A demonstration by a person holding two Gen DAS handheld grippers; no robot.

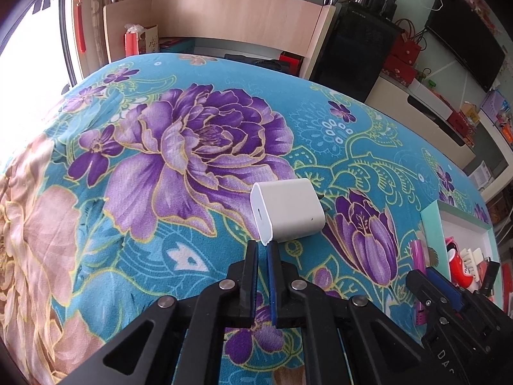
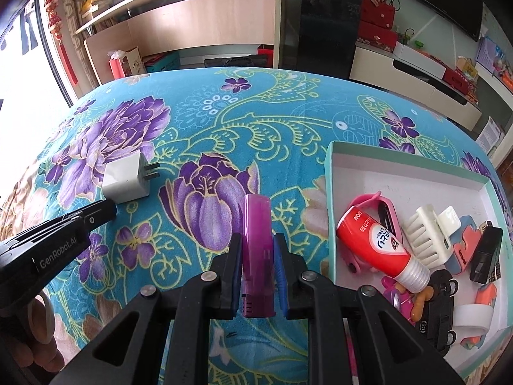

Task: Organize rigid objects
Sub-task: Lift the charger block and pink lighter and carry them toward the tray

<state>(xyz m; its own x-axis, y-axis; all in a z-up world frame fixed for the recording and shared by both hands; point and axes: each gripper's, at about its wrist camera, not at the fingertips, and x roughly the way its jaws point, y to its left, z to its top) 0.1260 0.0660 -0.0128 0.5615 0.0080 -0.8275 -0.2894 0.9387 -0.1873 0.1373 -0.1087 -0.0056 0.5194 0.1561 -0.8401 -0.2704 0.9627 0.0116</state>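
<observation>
Ahead of the left tool (image 1: 263, 246), jaws nearly shut and empty, tips touching a white glossy charger cube (image 1: 287, 213), prongs away; broad open floral cloth (image 1: 179, 134) beyond. In the right tool (image 2: 257, 240), clenched: translucent purple lighter (image 2: 256, 250). Right of it, a shallow white box (image 2: 333, 192), edge close, crowded with oddments.

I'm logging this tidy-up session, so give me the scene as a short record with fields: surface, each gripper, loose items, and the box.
surface: floral blue blanket
left gripper: nearly shut, tips at the corner of the white USB charger, grip unclear
right gripper: shut on purple lighter
loose item: white USB charger, prongs pointing away from the left gripper
box: teal-rimmed, white inside, right of the lighter
box contents: red tube, white brush, black toy car, other small items
</observation>
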